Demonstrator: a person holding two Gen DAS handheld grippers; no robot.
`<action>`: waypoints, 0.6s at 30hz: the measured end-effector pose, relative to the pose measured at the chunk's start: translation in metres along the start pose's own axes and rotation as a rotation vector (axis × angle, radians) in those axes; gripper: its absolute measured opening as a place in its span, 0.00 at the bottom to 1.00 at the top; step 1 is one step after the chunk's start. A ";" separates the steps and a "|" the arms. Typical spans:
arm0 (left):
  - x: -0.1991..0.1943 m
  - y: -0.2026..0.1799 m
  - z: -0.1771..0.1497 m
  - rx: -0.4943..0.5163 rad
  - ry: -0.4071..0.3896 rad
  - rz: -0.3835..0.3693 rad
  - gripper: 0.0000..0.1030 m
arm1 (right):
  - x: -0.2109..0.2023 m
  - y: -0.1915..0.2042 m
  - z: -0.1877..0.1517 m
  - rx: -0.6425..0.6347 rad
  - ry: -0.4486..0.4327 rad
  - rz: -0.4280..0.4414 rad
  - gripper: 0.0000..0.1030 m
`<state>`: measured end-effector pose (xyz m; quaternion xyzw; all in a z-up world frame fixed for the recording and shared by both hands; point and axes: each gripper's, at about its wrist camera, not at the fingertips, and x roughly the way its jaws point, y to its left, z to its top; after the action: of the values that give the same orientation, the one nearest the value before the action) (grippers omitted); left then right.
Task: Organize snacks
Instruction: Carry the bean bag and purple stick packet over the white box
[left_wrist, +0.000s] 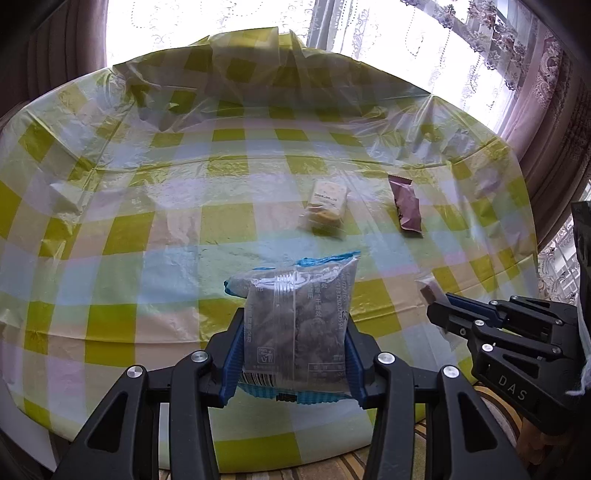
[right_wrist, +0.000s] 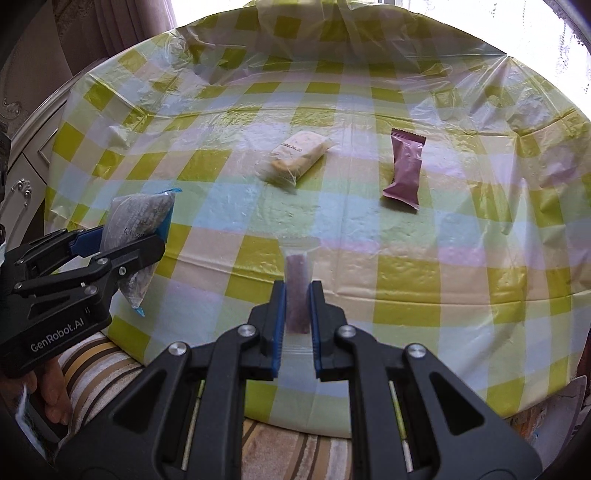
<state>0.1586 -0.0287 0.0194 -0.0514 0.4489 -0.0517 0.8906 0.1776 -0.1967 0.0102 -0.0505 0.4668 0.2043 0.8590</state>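
Note:
My left gripper (left_wrist: 295, 325) is shut on a clear, blue-edged snack pack (left_wrist: 299, 317) of dark pieces, held above the table's near edge; it also shows in the right wrist view (right_wrist: 140, 225). My right gripper (right_wrist: 297, 291) is shut on a thin clear-wrapped brown bar (right_wrist: 297, 291), also seen at the right of the left wrist view (left_wrist: 430, 291). A clear pack of yellow biscuit (right_wrist: 299, 158) (left_wrist: 327, 206) and a mauve wrapped bar (right_wrist: 404, 170) (left_wrist: 404, 208) lie on the table beyond both grippers.
The table has a yellow-green checked plastic cloth (left_wrist: 147, 221) (right_wrist: 443, 258), crumpled along its far edge. Curtains and a bright window (left_wrist: 424, 44) stand behind. A striped cushion (right_wrist: 96, 365) lies below the near edge. White furniture (right_wrist: 26, 147) stands at far left.

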 end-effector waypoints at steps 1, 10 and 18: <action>-0.001 -0.005 0.000 0.008 0.001 -0.007 0.46 | -0.004 -0.005 -0.002 0.010 -0.003 -0.001 0.15; -0.001 -0.058 0.000 0.107 0.019 -0.053 0.46 | -0.033 -0.054 -0.031 0.089 -0.021 -0.046 0.15; 0.003 -0.123 -0.002 0.237 0.043 -0.133 0.46 | -0.054 -0.108 -0.062 0.158 -0.020 -0.131 0.15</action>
<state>0.1528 -0.1508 0.0327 0.0257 0.4542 -0.1643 0.8752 0.1461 -0.3289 0.0081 -0.0109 0.4686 0.1107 0.8764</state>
